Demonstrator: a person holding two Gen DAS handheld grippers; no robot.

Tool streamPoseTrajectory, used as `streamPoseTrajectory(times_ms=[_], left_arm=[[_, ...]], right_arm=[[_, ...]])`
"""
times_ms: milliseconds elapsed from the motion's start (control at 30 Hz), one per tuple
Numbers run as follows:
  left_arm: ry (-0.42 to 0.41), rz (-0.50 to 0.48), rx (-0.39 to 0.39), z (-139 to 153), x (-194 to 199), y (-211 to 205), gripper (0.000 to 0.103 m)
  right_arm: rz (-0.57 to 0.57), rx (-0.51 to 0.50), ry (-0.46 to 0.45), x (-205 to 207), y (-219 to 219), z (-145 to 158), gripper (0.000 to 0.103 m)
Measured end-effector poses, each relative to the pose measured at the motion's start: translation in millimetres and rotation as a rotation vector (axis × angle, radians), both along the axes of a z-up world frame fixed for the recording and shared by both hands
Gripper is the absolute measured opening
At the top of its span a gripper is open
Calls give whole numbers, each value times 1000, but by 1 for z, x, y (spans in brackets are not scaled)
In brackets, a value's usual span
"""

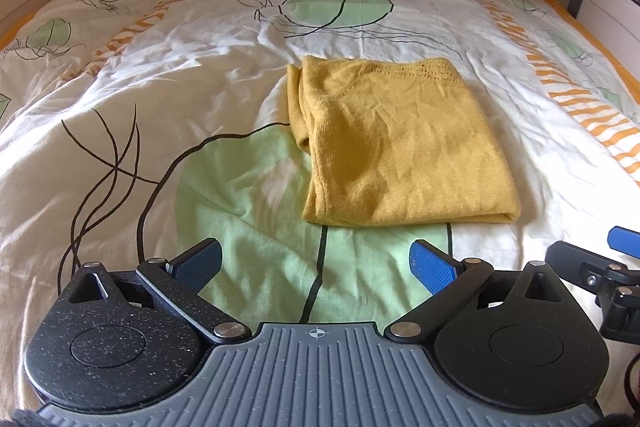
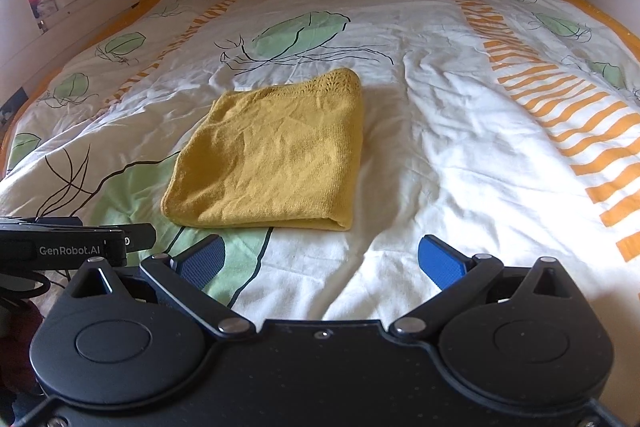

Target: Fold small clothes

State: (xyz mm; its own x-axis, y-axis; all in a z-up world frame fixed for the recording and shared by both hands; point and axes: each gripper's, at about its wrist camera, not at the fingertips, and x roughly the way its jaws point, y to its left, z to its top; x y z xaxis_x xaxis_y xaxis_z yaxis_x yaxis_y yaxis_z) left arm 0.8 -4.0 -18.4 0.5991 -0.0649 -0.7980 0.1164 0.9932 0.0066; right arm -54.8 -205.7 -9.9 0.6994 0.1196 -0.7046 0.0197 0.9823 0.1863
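On the bed, mid-duvet: yellow knit garment [image 1: 400,143] lies folded into a rough rectangle on the patterned duvet cover [image 1: 200,75], its near edge overlapping a large green leaf print. Openwork lace band along the far edge. Near edge reads as a rounded fold; the left side shows loose stacked layers, slightly splayed.

Left gripper [image 1: 316,263] hangs short of the garment, jaws spread wide, nothing between the blue pads. Right gripper [image 2: 322,261] likewise spread and empty, just beside the left one, the garment ahead and slightly to its left.

Handling, as judged: thin knit, light, limp, no stiffness; will drape and stretch if lifted by one point. Texture should grip the ribbed pads well. The soft duvet beneath may get pinched along with it. Best hold: two corners of one edge, one gripper each, pinching all layers together so the stack does not slide apart. Folding looks largely done.
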Motion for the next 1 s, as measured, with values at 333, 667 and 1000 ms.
streamPoseTrajectory(times_ms=[333, 667, 1000], left_arm=[[37, 3, -8, -7, 9, 2, 101], [68, 5, -10, -14, 17, 3, 101], [76, 13, -12, -16, 20, 7, 101]], right_arm=[[-4, 13, 20, 9, -3, -4, 102], [-9, 21, 43, 19, -5, -8, 102], [-15, 26, 55, 26, -6, -11, 102]])
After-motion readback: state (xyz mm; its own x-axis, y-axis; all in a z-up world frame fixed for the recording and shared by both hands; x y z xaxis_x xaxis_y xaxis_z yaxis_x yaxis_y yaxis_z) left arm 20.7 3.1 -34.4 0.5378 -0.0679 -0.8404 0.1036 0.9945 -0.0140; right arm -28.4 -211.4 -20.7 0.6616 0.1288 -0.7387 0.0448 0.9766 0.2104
